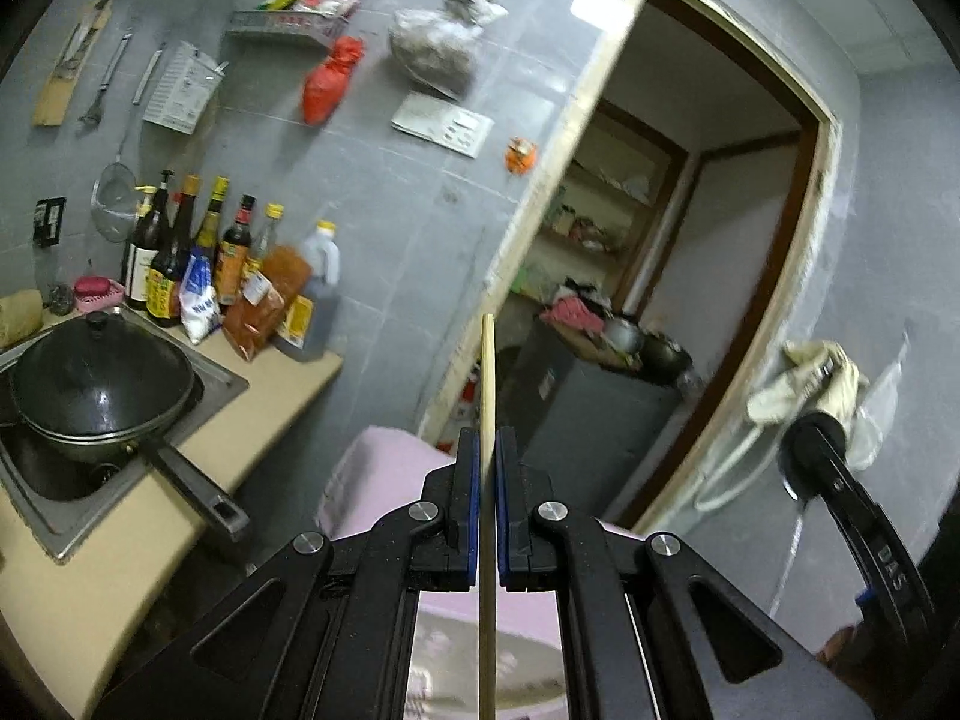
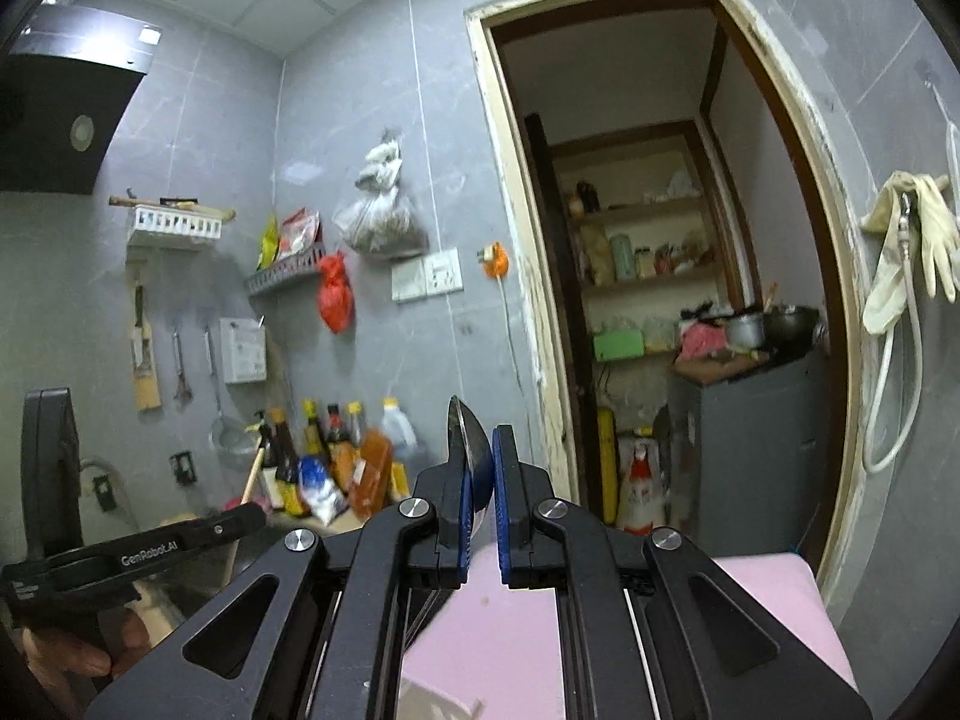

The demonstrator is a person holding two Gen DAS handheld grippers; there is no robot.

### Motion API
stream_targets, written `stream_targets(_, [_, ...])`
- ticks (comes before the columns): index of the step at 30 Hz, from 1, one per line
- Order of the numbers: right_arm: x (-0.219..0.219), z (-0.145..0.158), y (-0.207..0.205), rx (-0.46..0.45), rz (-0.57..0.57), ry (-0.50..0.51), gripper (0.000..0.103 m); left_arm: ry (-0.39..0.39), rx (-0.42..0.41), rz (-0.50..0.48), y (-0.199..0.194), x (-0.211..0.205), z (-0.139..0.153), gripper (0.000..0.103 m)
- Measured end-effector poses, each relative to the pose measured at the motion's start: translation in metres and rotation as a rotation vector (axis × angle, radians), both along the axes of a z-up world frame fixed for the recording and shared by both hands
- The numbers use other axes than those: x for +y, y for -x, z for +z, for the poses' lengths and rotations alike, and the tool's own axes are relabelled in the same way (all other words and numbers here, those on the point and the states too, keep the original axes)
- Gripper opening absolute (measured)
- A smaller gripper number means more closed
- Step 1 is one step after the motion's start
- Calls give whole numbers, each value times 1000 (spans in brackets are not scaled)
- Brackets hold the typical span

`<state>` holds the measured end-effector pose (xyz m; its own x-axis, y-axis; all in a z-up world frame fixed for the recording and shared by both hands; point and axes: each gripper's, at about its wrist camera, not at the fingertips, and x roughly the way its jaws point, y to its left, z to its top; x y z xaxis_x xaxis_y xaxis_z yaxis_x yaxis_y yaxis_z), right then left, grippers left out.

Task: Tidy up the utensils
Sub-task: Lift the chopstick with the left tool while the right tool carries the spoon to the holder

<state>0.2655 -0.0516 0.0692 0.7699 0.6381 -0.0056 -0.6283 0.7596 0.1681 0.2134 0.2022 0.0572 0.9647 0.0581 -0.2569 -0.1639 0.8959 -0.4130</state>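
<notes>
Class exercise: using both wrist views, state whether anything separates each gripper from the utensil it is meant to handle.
Nothing does. The left gripper is already shut on a wooden chopstick, and the right gripper is shut on a metal spoon. Both utensils are raised in open air; where they must go is not visible.

Both grippers are held up high and squeezed tight.

The left gripper [image 1: 488, 450] points forward and up, and its two blue pads [image 1: 474, 498] press close together on a thin wooden chopstick [image 1: 487, 372] that stands straight between them. The right gripper [image 2: 479, 462] points forward too, and its blue pads [image 2: 501, 480] pinch the bowl of a metal spoon [image 2: 467, 438]. In the right wrist view, the left gripper shows low at the left, with the person's left hand [image 2: 72, 654] around its handle.
</notes>
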Motion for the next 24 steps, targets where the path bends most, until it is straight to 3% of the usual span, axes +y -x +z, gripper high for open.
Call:
stream_targets(6, [35, -20, -2, -44, -86, 37, 4, 60, -40, 94, -13, 42, -16, 3])
stream_targets(14, [59, -57, -4, -55, -153, 135, 4, 95, -48, 152, -31, 67, -37, 3])
stream_targets(24, [76, -83, -4, -91, -183, 212, 4, 16, -59, 229, -36, 52, -61, 3])
